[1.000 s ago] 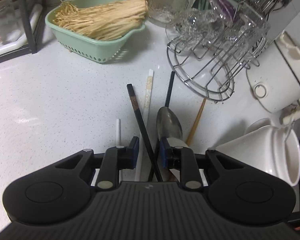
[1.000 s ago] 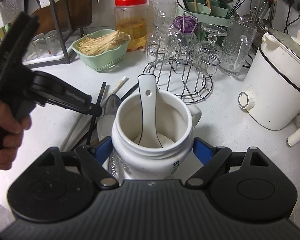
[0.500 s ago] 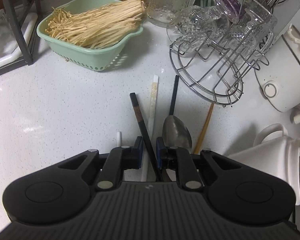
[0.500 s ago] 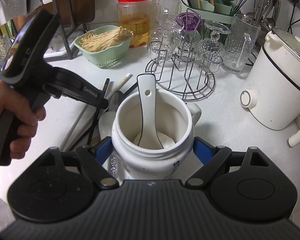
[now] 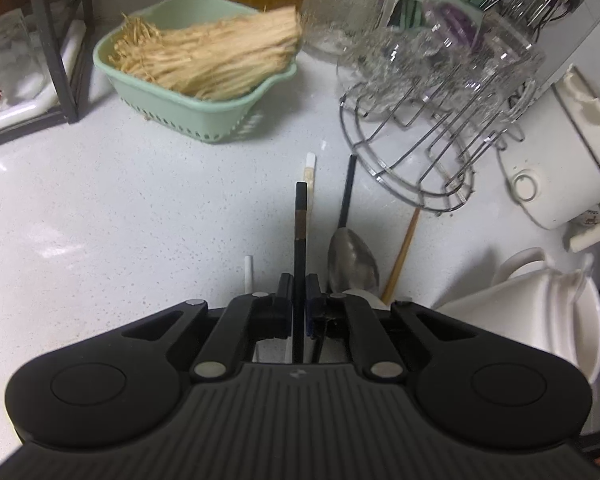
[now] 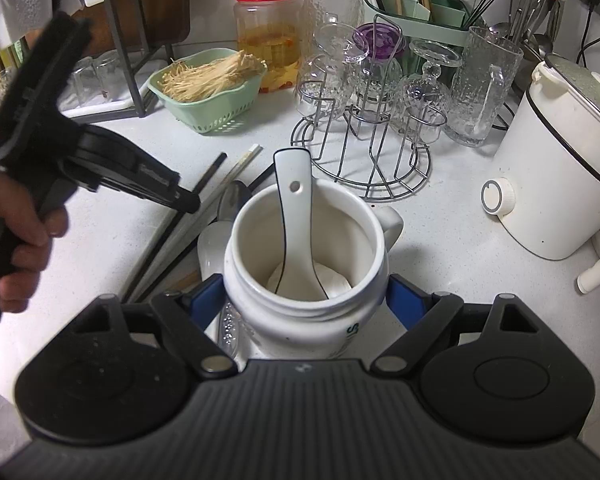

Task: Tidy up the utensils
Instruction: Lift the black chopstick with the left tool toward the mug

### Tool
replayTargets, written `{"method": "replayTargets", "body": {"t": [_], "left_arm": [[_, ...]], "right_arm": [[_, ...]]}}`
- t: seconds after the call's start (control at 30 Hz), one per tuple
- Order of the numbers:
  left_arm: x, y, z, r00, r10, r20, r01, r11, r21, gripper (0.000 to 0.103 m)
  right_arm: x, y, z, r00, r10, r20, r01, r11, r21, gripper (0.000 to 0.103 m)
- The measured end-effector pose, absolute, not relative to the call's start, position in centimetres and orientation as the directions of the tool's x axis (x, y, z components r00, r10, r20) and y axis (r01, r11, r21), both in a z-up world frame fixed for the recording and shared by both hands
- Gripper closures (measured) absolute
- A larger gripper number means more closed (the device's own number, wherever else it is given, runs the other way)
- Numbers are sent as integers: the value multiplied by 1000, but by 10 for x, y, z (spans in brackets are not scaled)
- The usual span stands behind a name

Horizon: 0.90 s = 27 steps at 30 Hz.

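My left gripper (image 5: 299,286) is shut on a black chopstick (image 5: 300,216) that points straight ahead over the white counter. A white chopstick (image 5: 309,168), a metal spoon (image 5: 350,258) with a black handle and a wooden chopstick (image 5: 404,248) lie beside it. My right gripper (image 6: 306,300) is shut on a white ceramic mug (image 6: 308,276) with a white ceramic spoon (image 6: 296,216) standing in it. The left gripper (image 6: 188,202) shows in the right wrist view, left of the mug, over the loose chopsticks (image 6: 204,204).
A green basket (image 5: 188,108) of enoki mushrooms stands at the back. A wire rack (image 5: 420,152) with glasses is to the right, with a white cooker (image 6: 560,184) beyond it. A green utensil caddy (image 6: 416,12) and a red-lidded jar (image 6: 268,36) stand at the back wall.
My left gripper has closed on the black chopstick and lifted it; the chopstick now points straight ahead instead of slanting. The right gripper and mug have hardly moved.
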<state>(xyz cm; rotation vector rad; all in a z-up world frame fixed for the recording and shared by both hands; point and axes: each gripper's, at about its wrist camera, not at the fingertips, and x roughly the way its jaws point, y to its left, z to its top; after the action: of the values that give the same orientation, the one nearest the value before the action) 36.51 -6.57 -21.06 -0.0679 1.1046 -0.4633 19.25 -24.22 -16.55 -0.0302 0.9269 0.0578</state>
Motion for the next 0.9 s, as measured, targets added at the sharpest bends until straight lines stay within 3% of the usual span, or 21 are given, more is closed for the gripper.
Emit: {"method": "replayTargets", "body": {"t": [0.43, 0.9], "left_arm": [[335, -55, -145, 452, -483, -750, 375, 866, -331, 96], [316, -55, -105, 543, -501, -674, 446, 852, -274, 96]], "right_arm": [[189, -240, -166, 612, 32, -790, -56, 998, -3, 14], [185, -225, -166, 626, 91, -775, -138, 990, 5, 14]]}}
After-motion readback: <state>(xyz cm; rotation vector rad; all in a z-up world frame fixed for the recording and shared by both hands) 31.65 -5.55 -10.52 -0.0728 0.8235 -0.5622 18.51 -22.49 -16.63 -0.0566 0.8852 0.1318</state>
